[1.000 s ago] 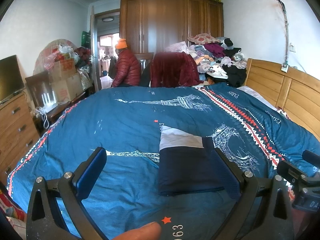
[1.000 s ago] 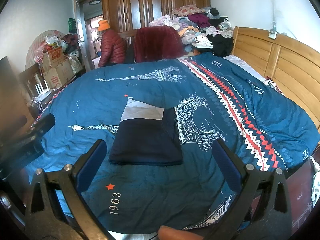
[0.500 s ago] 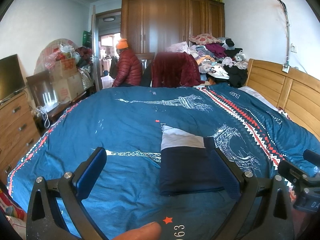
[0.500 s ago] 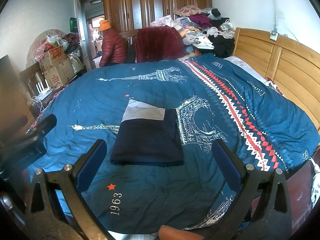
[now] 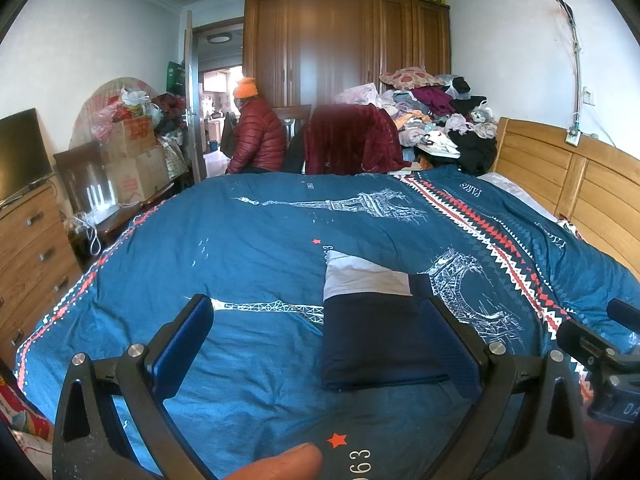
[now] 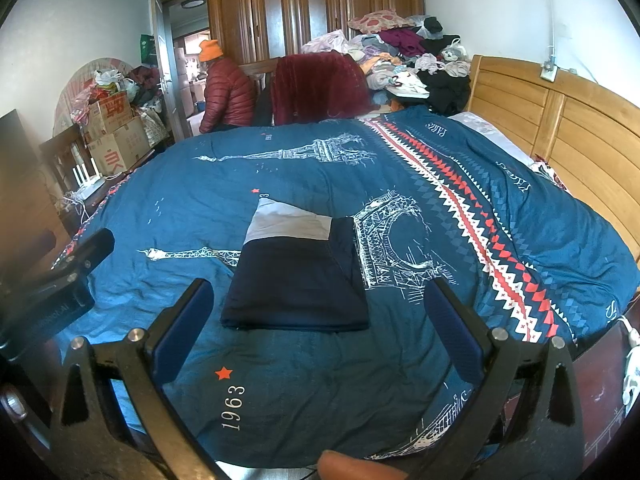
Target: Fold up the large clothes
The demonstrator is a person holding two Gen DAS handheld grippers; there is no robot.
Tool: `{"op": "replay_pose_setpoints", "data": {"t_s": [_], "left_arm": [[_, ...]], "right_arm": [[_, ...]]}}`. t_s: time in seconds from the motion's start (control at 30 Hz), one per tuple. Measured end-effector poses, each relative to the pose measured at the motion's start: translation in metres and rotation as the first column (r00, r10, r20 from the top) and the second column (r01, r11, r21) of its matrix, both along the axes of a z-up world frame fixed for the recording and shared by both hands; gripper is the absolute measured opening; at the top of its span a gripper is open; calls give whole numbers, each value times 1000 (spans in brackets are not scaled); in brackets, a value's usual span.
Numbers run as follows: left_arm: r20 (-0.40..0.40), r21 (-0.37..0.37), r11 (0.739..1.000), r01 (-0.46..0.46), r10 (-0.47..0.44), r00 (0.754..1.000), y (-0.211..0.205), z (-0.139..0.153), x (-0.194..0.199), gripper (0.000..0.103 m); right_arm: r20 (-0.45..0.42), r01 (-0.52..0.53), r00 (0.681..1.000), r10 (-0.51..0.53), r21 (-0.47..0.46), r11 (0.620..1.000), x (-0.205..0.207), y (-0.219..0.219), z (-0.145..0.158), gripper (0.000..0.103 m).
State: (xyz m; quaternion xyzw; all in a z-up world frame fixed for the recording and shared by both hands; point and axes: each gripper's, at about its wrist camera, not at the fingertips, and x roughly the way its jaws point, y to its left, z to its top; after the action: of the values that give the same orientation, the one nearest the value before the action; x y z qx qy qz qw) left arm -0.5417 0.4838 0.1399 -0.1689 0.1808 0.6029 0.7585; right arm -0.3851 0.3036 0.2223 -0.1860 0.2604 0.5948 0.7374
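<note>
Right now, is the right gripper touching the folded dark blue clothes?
Apart. In the right wrist view, the right gripper is open, and blue bedspread shows between its fingers and the folded navy garment.

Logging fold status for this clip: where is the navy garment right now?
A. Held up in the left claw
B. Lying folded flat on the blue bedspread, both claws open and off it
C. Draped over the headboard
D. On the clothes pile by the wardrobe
B: the navy garment lies as a neat rectangle on the bedspread, with the left claw and right claw spread wide and empty.
</note>
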Motion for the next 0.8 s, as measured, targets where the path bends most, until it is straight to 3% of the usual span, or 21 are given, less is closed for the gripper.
{"op": "replay_pose_setpoints", "data": {"t_s": [0.8], "left_arm": [[-3, -2, 1000, -5, 5, 1000, -1, 0, -2, 103]], "right_arm": [[0, 0, 1000, 0, -2, 1000, 0, 1, 1, 103]]}}
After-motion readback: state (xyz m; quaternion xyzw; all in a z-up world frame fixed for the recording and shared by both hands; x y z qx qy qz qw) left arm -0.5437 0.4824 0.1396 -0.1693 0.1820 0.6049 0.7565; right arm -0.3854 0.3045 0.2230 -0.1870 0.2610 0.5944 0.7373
